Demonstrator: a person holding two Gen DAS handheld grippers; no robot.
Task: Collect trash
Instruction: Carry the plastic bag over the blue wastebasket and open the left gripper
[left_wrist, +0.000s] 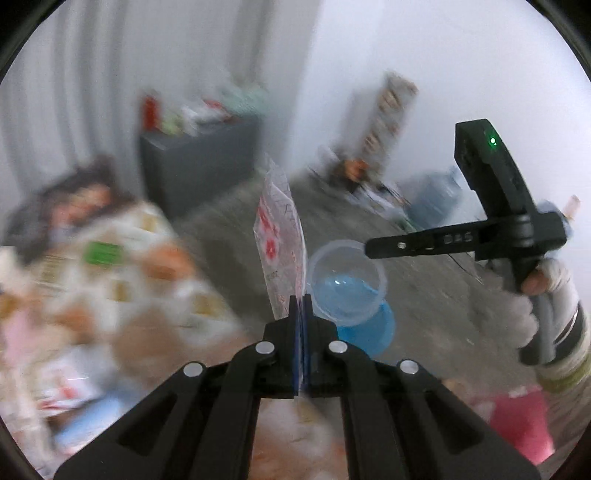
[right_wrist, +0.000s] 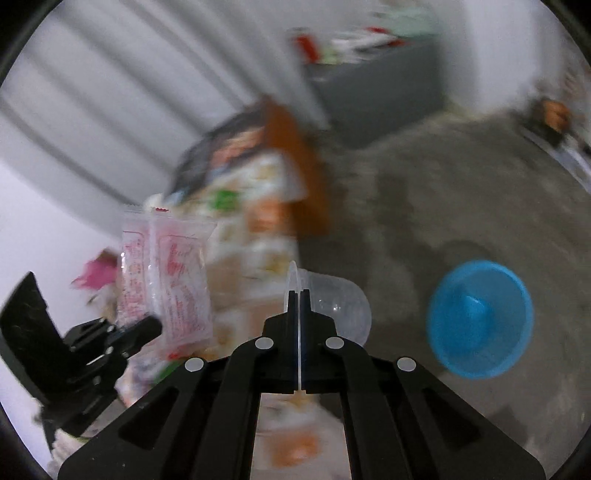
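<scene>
The left gripper (left_wrist: 300, 314) pinched a light, crinkly plastic wrapper (left_wrist: 281, 243) by its bottom edge while the right gripper (right_wrist: 299, 308) pinched a thin, easily crushed clear cup (right_wrist: 334, 304) by its rim, both held above the floor near a blue bowl (right_wrist: 480, 319).

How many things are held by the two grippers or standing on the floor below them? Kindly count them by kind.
Clear plastic wrapper, in left gripper: 1
Clear plastic cup, in right gripper: 1
Blue basin on floor: 1
Total: 3
</scene>
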